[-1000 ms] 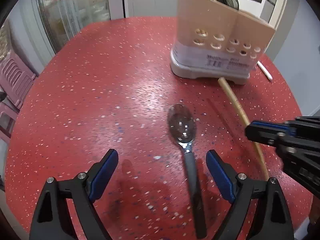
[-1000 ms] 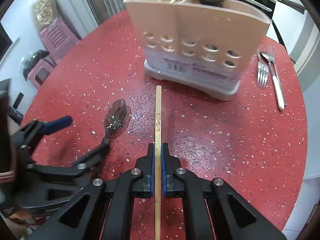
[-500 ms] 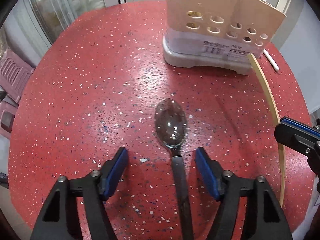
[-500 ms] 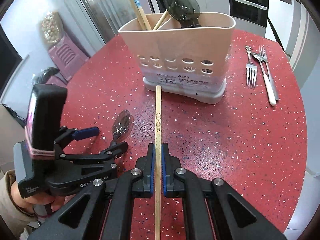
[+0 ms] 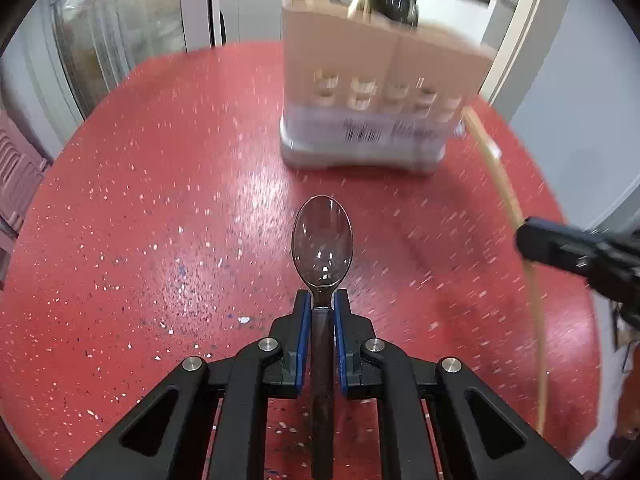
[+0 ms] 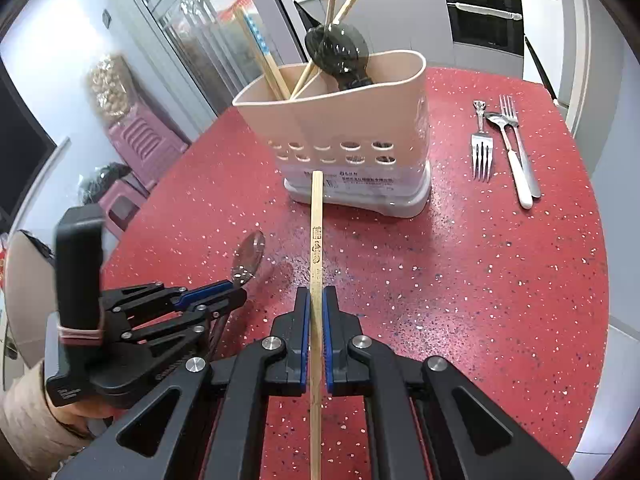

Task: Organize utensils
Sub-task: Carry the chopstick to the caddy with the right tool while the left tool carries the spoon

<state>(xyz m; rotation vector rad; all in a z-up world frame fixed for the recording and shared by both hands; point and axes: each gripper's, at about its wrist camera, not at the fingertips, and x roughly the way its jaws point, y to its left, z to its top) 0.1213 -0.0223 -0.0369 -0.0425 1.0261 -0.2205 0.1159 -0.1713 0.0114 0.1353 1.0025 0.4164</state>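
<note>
My left fingers (image 5: 321, 312) just squeezed onto the clear plastic spoon (image 5: 322, 248); my right fingers (image 6: 316, 312) pinch a long wooden chopstick (image 6: 316, 240). Next I drop both into the beige plastic holder (image 6: 340, 128) at the red desk's (image 6: 500, 280) far edge.

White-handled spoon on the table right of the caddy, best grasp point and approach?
Grip the white-handled spoon mid-handle, coming down from above with the pads across its width. It lies flat on the red table, and a fork lies tight against its right side, so a low side approach looks blocked.
</note>
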